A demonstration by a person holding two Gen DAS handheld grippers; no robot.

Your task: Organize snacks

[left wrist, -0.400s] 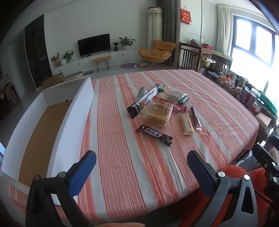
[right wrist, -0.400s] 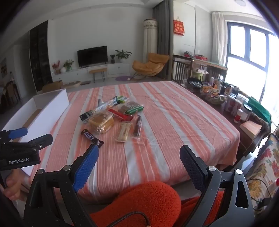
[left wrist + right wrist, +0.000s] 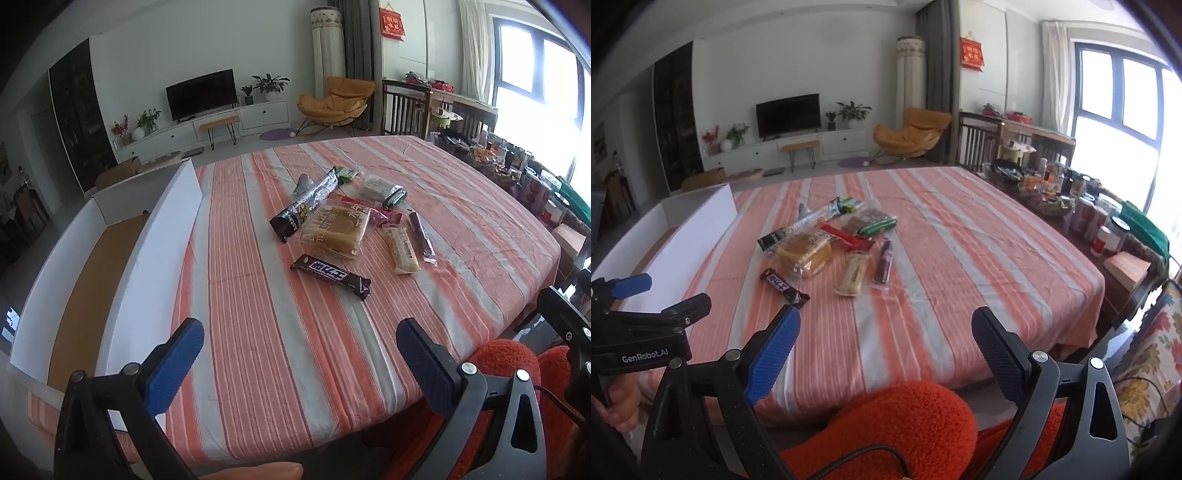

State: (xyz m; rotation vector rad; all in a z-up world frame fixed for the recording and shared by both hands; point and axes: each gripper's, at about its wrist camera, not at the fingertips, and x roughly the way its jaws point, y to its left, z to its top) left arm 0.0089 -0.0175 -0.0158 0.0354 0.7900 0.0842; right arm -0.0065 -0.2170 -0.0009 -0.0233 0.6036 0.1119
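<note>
Both hand-held grippers, left [image 3: 300,354] and right [image 3: 885,345], slightly nearer the snacks [image 3: 343,230], jaws wide, empty.

The left gripper [image 3: 300,363] hangs wide open over the striped tablecloth [image 3: 258,332], well short of the snacks [image 3: 343,225].

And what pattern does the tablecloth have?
The tablecloth has orange, grey and white stripes; the left wrist view shows it best.

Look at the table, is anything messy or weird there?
A bit messy, not broken. The snacks sit in a jumbled pile on the striped tablecloth: a long dark packet lies partly across the toast bread bag. The white box beside them has no snacks showing. Nothing looks spilled.
</note>
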